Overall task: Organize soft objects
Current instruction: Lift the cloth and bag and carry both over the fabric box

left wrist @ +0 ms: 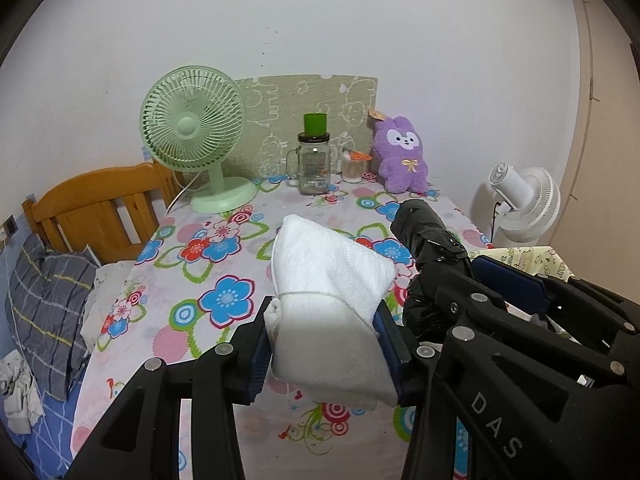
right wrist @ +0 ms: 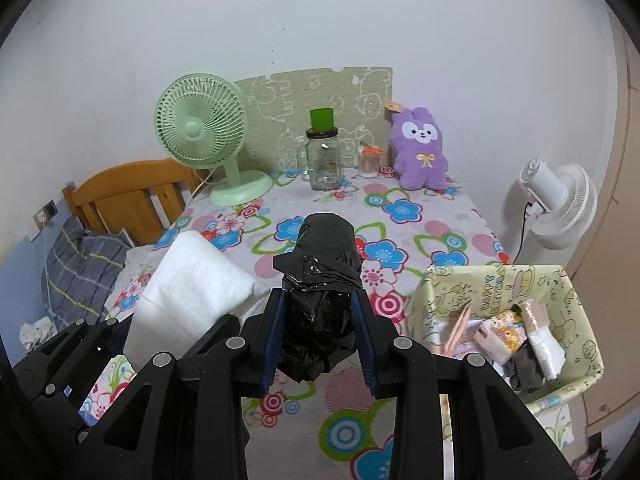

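Far left from my seat: a grey plaid pillow (left wrist: 48,304) slumped on the bed, beside a wooden headboard (left wrist: 100,208). On the table with the flowered cloth (left wrist: 188,272), a mint-green desk fan (left wrist: 192,128) stands at the back left corner. Moving along the back edge: a clear glass mug-jar with a green cup on its lid (left wrist: 314,160), then a small jar of cotton swabs (left wrist: 353,168), then a purple plush bunny (left wrist: 402,156) propped upright against the patterned board at the wall.

My left gripper (left wrist: 326,344) has its blue pads pressed on a white soft packet tied with thread (left wrist: 332,292), jaws partway apart around it, holding it clear above the cloth. Right beside it, my right gripper (right wrist: 320,340) is clamped on a crumpled black plastic bundle (right wrist: 324,256), which sticks out forward past the fingertips, also off the table. The two loads sit side by side, near each other; I cannot tell if they touch.

Further right, a pale yellow cartoon-print box (right wrist: 496,280) sits open at the table's near right corner, with small packets and folded bits inside. Beyond it, a white floor fan (right wrist: 560,204) stands off the table by the wall.
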